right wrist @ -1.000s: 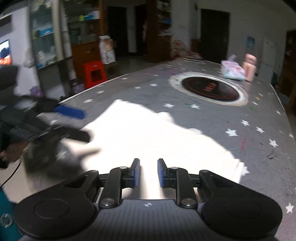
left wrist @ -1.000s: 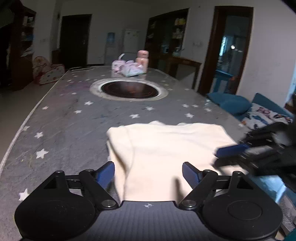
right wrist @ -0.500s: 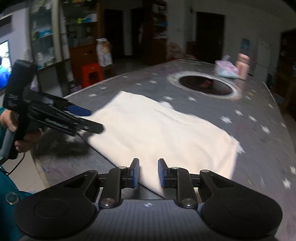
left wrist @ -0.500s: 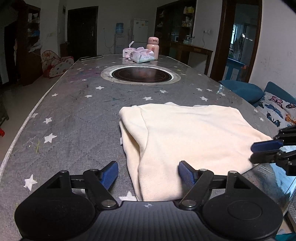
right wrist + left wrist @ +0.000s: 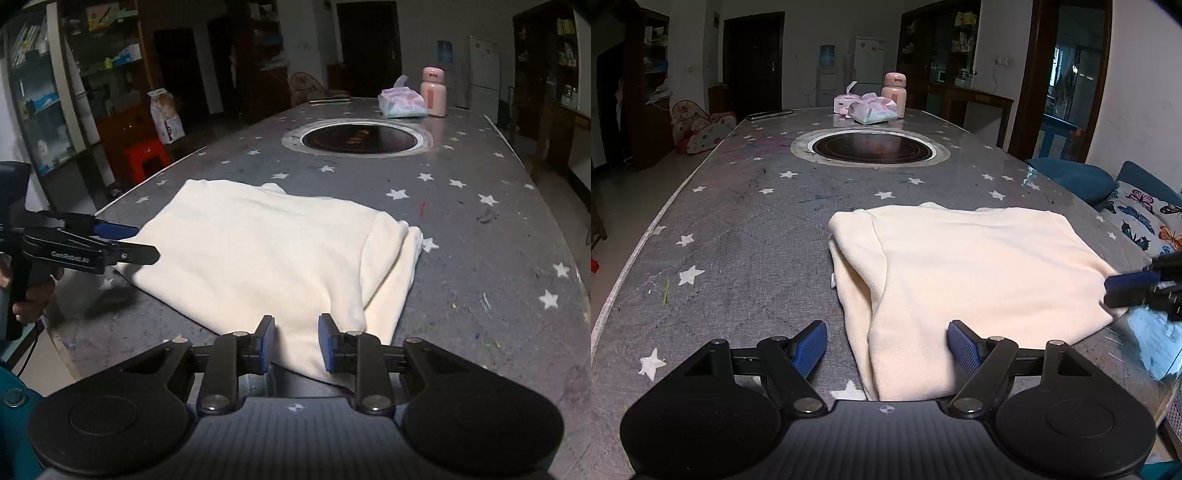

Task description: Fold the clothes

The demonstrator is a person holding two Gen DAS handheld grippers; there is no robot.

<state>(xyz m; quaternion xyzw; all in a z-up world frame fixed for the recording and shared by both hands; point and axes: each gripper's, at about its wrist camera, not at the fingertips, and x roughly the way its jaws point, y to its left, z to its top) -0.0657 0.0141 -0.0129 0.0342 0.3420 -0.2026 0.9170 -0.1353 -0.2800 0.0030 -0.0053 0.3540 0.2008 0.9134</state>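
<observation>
Cream garment (image 5: pixel 975 266), soft and fleecy, lies folded into a rough rectangle on the grey star-printed table (image 5: pixel 738 236). The left gripper (image 5: pixel 886 345) stands wide apart, holding nothing, its near edge between the blue ribbed pads. The right gripper (image 5: pixel 293 341) is opening, narrow, cloth between its pads but not pinched.

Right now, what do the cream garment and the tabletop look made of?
Cream garment: soft matte knit, probably fleece or cotton; edges look fuzzy and folds thick and rounded. Tabletop: grey star-printed surface, likely a vinyl or plastic cover; slight sheen, scuffs and pen marks. Can't confirm what lies under it.
</observation>
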